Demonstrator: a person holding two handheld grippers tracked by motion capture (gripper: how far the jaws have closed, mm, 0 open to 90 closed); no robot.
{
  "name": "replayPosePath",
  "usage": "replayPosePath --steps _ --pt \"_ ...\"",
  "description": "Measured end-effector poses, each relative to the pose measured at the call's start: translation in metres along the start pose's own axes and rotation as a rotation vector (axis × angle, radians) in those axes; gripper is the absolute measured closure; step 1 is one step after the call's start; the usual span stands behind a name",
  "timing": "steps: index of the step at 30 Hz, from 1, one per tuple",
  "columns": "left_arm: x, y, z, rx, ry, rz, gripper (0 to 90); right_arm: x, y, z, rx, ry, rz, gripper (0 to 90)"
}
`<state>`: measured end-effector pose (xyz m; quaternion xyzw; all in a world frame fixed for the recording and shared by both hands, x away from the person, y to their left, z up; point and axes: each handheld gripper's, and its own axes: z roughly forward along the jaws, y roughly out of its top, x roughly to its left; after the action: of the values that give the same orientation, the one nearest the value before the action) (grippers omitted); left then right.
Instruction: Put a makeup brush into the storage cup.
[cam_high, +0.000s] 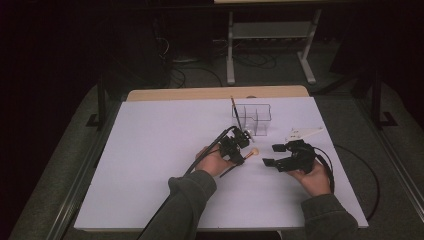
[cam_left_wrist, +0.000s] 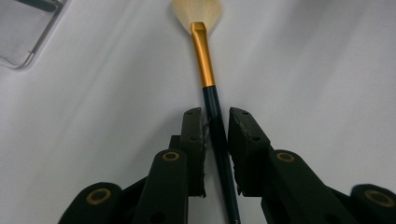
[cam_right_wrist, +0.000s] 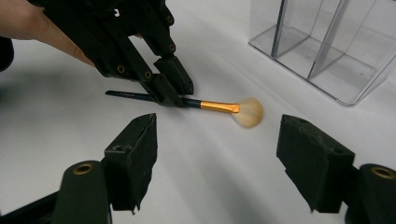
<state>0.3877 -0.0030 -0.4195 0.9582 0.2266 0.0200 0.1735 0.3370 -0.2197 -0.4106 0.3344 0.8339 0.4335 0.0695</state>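
A fan brush (cam_high: 248, 154) with a dark handle, gold ferrule and pale bristles lies flat on the white table (cam_high: 150, 165). My left gripper (cam_high: 240, 159) reaches down over its handle. In the left gripper view the handle (cam_left_wrist: 217, 126) runs between the two pads (cam_left_wrist: 194, 135), which stand close on either side with a thin gap still showing. The right gripper view shows the brush (cam_right_wrist: 219, 107) with the left gripper (cam_right_wrist: 175, 91) straddling it. My right gripper (cam_high: 270, 154) rests just right of the bristles, open wide and holding nothing (cam_right_wrist: 218, 123).
A clear divided organizer (cam_high: 255, 119) stands beyond the brush, with another brush (cam_high: 235, 112) upright at its left side. A white object (cam_high: 302, 133) lies to the organizer's right. The organizer's corner (cam_left_wrist: 23, 32) appears near the left gripper.
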Motion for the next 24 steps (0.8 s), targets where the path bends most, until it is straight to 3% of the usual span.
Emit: replayPosePath --steps 13,24 --pt "-0.0093 0.0014 0.0015 0.011 0.064 0.036 82.1 0.0011 0.0002 0.0002 0.001 0.000 0.000 28.4" --pt "-0.0056 0.0004 -0.0004 0.018 0.046 0.022 83.2 0.0014 0.0000 0.0014 0.008 -0.001 0.000 28.5"
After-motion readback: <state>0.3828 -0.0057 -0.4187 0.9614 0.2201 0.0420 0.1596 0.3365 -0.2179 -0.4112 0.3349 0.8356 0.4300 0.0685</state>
